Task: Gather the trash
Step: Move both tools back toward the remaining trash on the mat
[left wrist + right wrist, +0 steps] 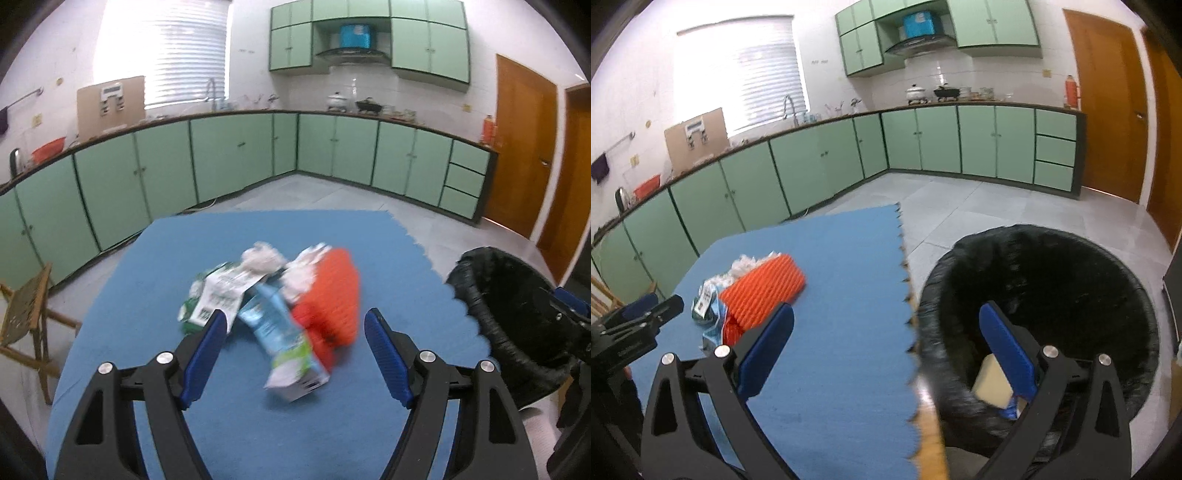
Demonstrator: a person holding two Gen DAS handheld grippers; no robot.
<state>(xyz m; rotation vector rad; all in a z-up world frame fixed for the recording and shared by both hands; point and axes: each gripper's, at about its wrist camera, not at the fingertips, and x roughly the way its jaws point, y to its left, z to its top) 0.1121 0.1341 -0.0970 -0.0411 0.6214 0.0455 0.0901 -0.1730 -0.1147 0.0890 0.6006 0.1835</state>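
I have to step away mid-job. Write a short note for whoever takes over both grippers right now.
Left gripper: open, empty, aimed at the trash pile on the blue mat.
Right gripper: open, empty, at the mat's edge beside the black-lined bin.
Pile: orange ribbed piece, blue-and-green carton, green-and-white wrapper, crumpled white paper.
Done: a pale boxy item lies in the bin.
Left: the whole pile still needs binning.
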